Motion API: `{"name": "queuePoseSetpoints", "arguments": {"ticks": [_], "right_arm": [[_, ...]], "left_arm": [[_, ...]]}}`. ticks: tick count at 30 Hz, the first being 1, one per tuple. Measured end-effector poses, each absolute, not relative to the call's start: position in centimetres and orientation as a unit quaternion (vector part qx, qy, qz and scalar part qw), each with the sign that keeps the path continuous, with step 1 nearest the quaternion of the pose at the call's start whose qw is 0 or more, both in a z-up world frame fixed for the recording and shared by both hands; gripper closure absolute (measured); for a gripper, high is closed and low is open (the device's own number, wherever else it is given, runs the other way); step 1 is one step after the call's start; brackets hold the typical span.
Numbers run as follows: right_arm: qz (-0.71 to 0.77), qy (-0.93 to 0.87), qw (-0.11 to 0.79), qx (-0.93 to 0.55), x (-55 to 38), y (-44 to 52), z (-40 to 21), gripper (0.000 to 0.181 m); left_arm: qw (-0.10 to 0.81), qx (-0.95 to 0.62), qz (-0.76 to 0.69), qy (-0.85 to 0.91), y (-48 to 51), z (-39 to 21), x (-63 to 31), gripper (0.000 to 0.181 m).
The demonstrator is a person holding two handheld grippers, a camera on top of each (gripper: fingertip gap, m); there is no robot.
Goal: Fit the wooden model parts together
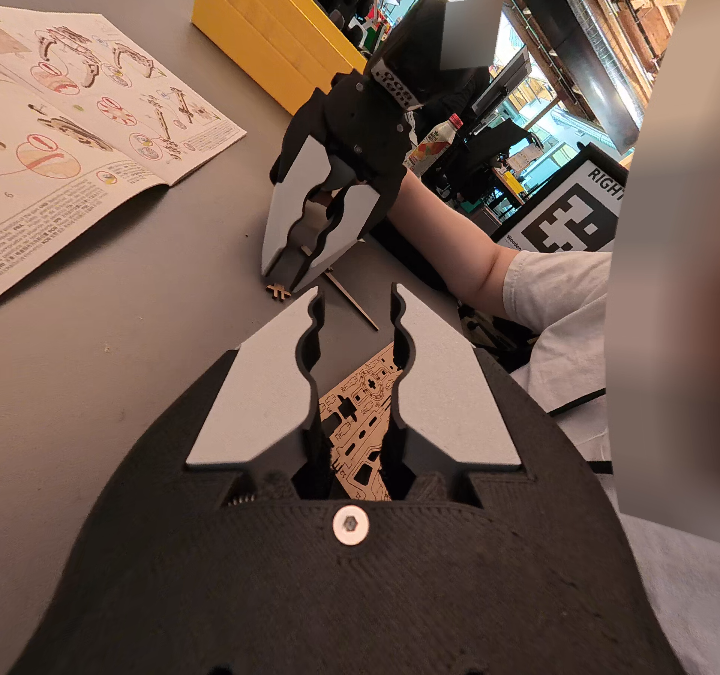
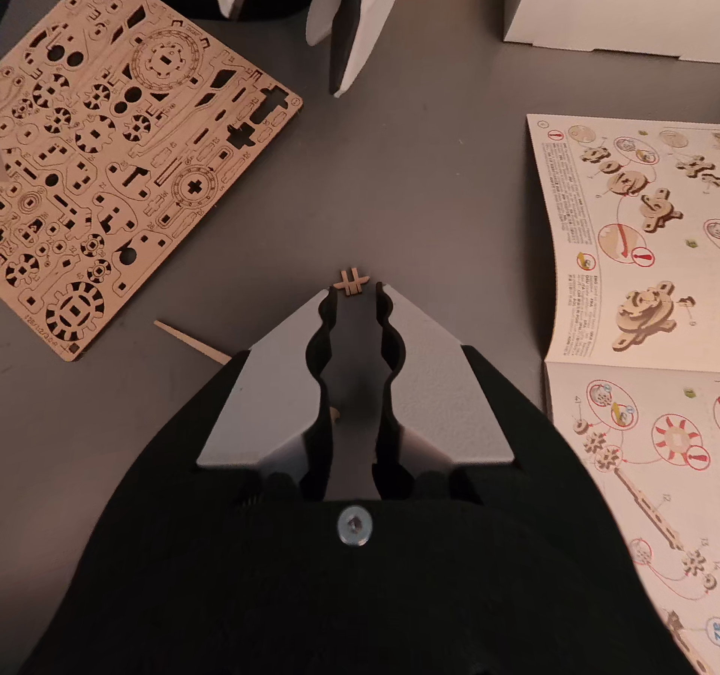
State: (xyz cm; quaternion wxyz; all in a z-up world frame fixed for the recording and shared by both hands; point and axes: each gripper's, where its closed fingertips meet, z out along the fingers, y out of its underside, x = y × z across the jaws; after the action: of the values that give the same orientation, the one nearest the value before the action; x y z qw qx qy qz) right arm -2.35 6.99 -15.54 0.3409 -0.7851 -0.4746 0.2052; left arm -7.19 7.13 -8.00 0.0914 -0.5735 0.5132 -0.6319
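A small cross-shaped wooden piece (image 2: pixel 350 282) lies flat on the grey table, right at the tips of my right gripper (image 2: pixel 354 291), which is open and points down at it. In the left wrist view the piece (image 1: pixel 278 292) sits just beside the right gripper's tips (image 1: pixel 283 281). A thin wooden stick (image 2: pixel 191 340) lies to the left of the right gripper; it also shows in the left wrist view (image 1: pixel 350 300). A laser-cut wooden sheet (image 2: pixel 117 150) lies at the left. My left gripper (image 1: pixel 356 292) is open and empty, above the sheet's corner (image 1: pixel 362 403).
An open instruction booklet (image 2: pixel 631 266) lies at the right, and shows in the left wrist view (image 1: pixel 97 130). A white box (image 2: pixel 623 13) stands at the far right. A yellow bin (image 1: pixel 272 33), a bottle (image 1: pixel 432 142) and a person's arm (image 1: pixel 448 235) are nearby. The gap from one gripper's tips to the other's is roughly 9 centimetres. The right tips stand about 7 centimetres off the thin wooden stick (image 2: pixel 191 340). My left wrist view (image 1: pixel 362 312) looks at it from another angle.
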Motion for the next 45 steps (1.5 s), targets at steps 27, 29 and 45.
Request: {"name": "queuePoseSetpoints", "arguments": {"ticks": [27,29,45], "right_arm": [[0.040,-0.496,0.513,-0.699,-6.1,8.4,-7.9,0.174],[0.038,-0.493,0.517,-0.699,-6.4,8.5,-7.7,0.174],[0.032,-0.469,0.528,-0.707,-7.0,8.9,-7.2,0.174]], "left_arm": [[0.058,-0.584,-0.692,0.421,8.0,-6.6,-7.1,0.149],[0.049,-0.589,-0.692,0.414,8.0,-6.9,-7.0,0.149],[0.029,-0.582,-0.712,0.391,8.1,-6.7,-7.1,0.156]]}}
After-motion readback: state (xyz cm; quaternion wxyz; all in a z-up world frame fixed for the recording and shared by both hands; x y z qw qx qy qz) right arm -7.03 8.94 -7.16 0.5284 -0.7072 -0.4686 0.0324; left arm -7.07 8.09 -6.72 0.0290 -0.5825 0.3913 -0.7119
